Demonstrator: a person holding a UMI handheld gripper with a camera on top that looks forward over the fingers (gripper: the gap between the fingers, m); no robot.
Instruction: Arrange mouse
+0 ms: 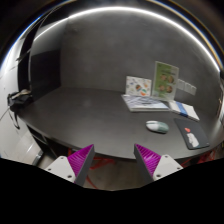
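Dark round table [90, 115] is seen, backed by a grey wall [100, 50]. Upright green-and-white card [166, 78] is stood near the table's far edge; a second leaflet [138, 87] is propped just beside it. Flat papers [146, 102] are laid in front of both. A small white booklet with blue marking [184, 110] is laid nearby. A dark mat [193, 133] bears a small white object [192, 140], kind not discernible.

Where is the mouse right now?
In the gripper view, the mouse sits on the dark table, beyond the open gripper, to its right, near the papers.
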